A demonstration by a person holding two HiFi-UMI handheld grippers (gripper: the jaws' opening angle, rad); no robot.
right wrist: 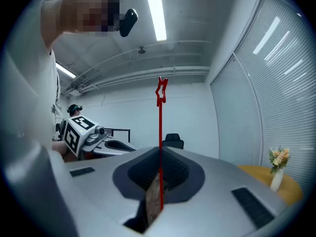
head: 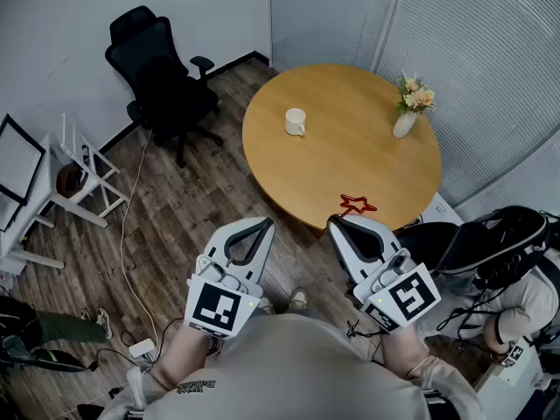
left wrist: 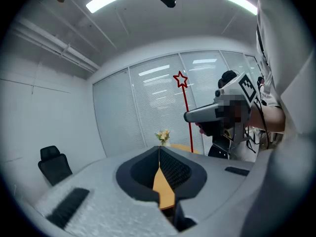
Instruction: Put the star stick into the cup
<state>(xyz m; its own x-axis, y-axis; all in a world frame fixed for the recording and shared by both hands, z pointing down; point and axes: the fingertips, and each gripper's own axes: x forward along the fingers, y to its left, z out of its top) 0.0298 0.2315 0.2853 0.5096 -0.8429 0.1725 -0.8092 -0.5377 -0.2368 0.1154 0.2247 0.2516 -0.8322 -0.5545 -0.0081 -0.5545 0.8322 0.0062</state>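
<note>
Right gripper (right wrist: 159, 151): jaws closed on the stem of the star stick (right wrist: 160, 122). The stick stands upright out of the jaws with the red star at the top.

Left gripper (left wrist: 159, 151): jaws together, tips meeting, nothing held.

Head view: both grippers are held side by side in front of the person, over the wood floor (head: 175, 208) at the near edge of the round counter (head: 350, 160). The star shows just beside the right gripper's tips, over the counter rim.

Cup (head: 296, 122): white, upright on the far left part of the counter, well apart from the stick. Vase of flowers (head: 408, 108) stands on the far right part.
</note>
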